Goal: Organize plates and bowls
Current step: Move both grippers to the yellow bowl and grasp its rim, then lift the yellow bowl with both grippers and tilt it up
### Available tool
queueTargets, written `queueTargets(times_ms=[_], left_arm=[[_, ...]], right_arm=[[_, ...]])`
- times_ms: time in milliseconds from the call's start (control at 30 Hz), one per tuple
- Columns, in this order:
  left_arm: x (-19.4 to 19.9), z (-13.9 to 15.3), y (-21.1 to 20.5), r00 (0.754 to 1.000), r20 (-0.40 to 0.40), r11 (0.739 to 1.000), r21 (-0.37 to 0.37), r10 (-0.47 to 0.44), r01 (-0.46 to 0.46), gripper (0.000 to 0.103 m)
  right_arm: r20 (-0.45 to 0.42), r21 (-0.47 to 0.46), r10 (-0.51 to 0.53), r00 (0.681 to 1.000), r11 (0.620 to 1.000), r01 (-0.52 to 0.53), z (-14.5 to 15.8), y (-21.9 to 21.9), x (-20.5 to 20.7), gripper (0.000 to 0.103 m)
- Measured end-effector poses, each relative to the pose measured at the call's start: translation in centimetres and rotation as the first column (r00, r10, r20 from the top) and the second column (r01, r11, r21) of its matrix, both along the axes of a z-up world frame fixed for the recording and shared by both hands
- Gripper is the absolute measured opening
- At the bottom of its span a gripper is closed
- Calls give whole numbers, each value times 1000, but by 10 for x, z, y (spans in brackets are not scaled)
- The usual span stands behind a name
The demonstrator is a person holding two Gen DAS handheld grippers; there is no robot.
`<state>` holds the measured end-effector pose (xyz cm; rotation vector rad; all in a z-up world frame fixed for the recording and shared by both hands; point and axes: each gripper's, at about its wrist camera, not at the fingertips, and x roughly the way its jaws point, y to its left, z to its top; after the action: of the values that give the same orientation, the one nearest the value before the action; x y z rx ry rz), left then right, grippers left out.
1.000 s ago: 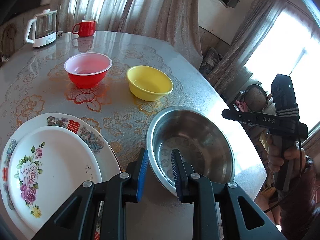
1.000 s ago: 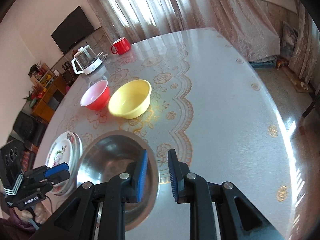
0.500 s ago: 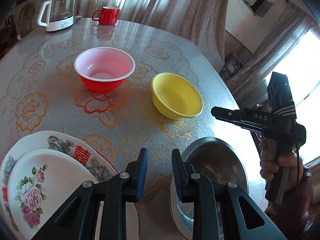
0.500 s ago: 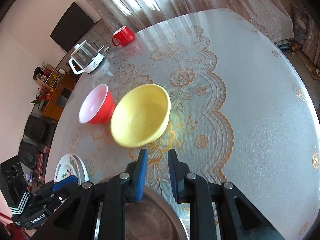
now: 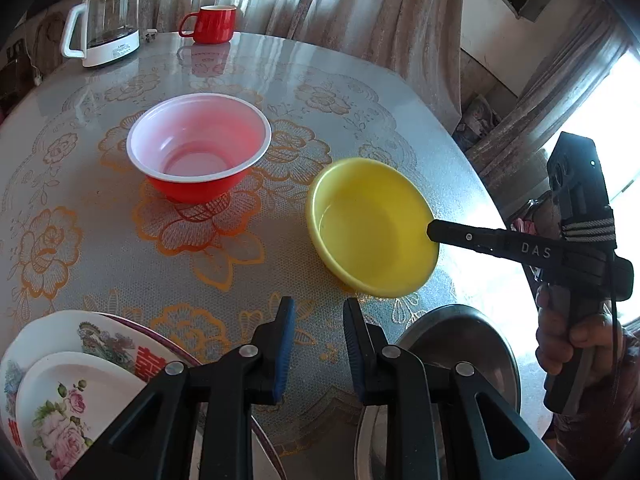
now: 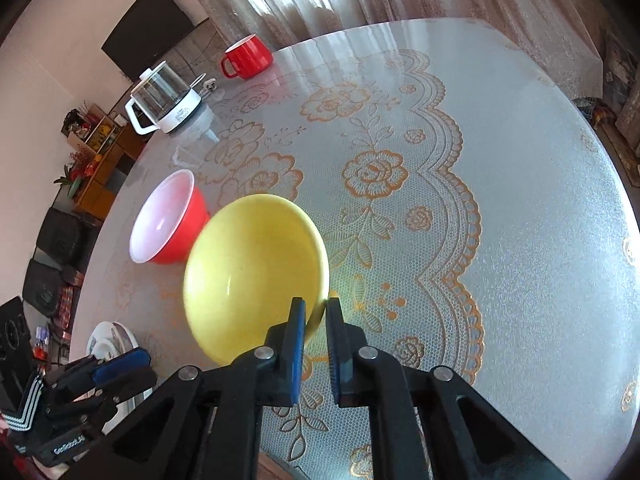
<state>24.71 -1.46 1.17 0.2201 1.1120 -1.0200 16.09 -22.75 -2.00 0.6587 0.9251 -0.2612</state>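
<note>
A yellow bowl point(image 5: 372, 228) point(image 6: 252, 276) sits mid-table with a red bowl point(image 5: 200, 154) point(image 6: 164, 220) beside it. My right gripper point(image 6: 315, 312) has its jaws on either side of the yellow bowl's near rim, with a narrow gap showing; it also shows in the left wrist view point(image 5: 434, 234) at that rim. My left gripper point(image 5: 318, 314) is open and empty above the tablecloth, between two stacked floral plates point(image 5: 64, 384) and a steel bowl point(image 5: 460, 344).
A glass kettle point(image 5: 106, 20) point(image 6: 164, 98) and a red mug point(image 5: 212, 24) point(image 6: 246, 56) stand at the table's far side. The round table point(image 6: 500, 200) has a lace-pattern cloth. Curtains hang behind it.
Both grippers have moved forward over the table. The right gripper has come up to the yellow bowl's rim. The steel bowl has dropped back toward the lower edge of both views.
</note>
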Motion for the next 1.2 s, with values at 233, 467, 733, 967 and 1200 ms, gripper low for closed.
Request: queueTargets(times_ms=[233,467,733,967,1200], left_arm=[[-1,-5,-10,1000,-22,1000,12,-22,22,25],[5,-3,-19,999,-41,1000,5,-25,26,25],[21,-5,-32,996,-91,1000,5,-5,5,24],[20,-11,-47,995,-99,1000,-1,-24,24,18],[21,-10,-43,996,-89,1000,-11,-16,15,18]], right_arm=[[-10,20,-6,1000,1000,6,-6,1,-17,12],[37,59,-53,998,997,51,-2,-5,-32,20],[39,43,-71,997,997,69,-1,-5,-32,18],[24,2,-49,999,999,49,-1,0,-26,9],[17,-12,-41,999,999,41,-1,0,-22,9]])
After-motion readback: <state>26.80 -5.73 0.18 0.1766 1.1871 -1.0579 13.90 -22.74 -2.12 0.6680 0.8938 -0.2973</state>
